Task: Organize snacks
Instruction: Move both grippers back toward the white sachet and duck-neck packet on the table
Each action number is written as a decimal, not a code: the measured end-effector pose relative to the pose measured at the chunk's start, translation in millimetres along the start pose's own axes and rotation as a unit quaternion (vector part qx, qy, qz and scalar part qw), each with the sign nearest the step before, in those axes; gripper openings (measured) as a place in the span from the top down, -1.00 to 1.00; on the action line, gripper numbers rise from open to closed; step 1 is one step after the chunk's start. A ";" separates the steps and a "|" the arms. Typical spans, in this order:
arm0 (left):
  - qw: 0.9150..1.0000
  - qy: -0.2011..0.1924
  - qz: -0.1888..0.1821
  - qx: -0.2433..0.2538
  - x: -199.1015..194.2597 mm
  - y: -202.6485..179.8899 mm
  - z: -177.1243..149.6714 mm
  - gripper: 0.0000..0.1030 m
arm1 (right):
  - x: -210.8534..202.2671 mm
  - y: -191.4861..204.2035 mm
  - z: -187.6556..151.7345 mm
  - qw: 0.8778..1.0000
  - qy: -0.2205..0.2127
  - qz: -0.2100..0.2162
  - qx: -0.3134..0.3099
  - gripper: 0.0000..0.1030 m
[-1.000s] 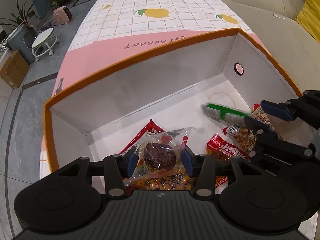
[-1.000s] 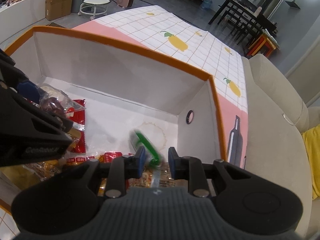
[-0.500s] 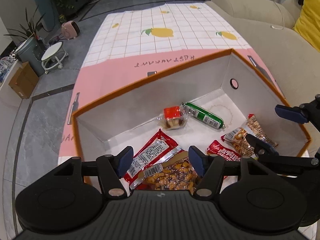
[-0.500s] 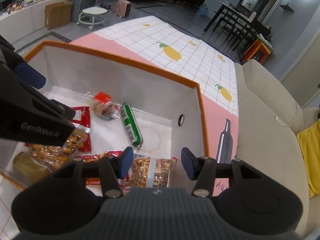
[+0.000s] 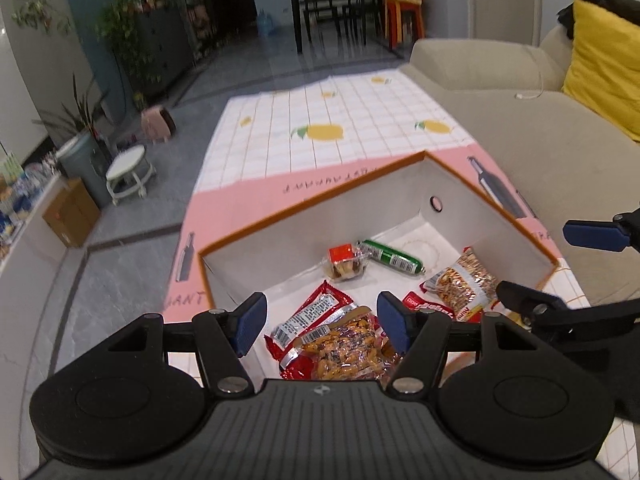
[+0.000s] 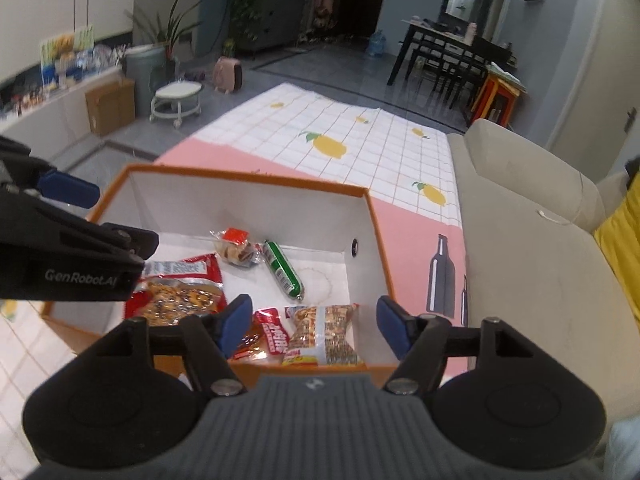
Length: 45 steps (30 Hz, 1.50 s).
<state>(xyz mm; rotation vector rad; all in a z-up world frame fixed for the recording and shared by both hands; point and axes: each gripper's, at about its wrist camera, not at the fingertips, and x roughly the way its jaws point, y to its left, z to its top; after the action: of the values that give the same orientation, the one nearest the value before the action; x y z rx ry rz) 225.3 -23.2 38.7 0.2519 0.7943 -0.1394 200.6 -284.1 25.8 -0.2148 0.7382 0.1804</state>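
A white box with an orange rim point(image 5: 312, 208) point(image 6: 248, 178) stands on the tablecloth and holds several snacks. On its floor lie a green sausage point(image 5: 390, 257) point(image 6: 283, 274) and a clear packet with a red label point(image 5: 345, 263) point(image 6: 236, 246). Nearer me are a red packet point(image 5: 312, 314), a bag of nuts point(image 5: 344, 354) and a peanut pack point(image 5: 464, 284) point(image 6: 322, 334). My left gripper point(image 5: 322, 324) hangs open above the box's near edge with nothing between its fingers. My right gripper point(image 6: 315, 326), beside it on the right, is opening its jaws, and nothing is between them.
A beige sofa point(image 5: 552, 148) with a yellow cushion point(image 5: 604, 68) runs along the right of the table. The lemon-print tablecloth point(image 5: 340, 132) stretches beyond the box. On the floor to the left are a white stool point(image 5: 128, 172) and a cardboard box point(image 5: 72, 212).
Both grippers opened, letting go of the clear packet and the green sausage, which now lie on the box floor. Both then rose and drew back from the box.
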 end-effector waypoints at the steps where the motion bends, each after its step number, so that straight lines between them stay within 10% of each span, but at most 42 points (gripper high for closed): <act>1: 1.000 -0.007 0.000 0.000 -6.0 -0.4 -2.9 -0.44 | -5.9 -1.8 -2.3 1.000 -0.004 0.000 0.008 -0.31; 21: 0.998 -0.051 -0.017 -0.021 -75.8 -34.6 -84.4 -0.44 | -86.4 -9.3 -112.1 0.993 0.001 0.013 0.120 -0.68; 45: 0.996 -0.004 -0.084 -0.023 -45.2 -70.7 -164.8 -0.57 | -76.1 -8.2 -197.6 0.991 0.028 0.011 0.131 -0.68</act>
<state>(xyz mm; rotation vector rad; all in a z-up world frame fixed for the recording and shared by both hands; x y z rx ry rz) 65.4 -44.4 -51.7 0.1406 0.8086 -0.2795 19.8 -349.3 -63.3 0.0391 0.8117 0.0971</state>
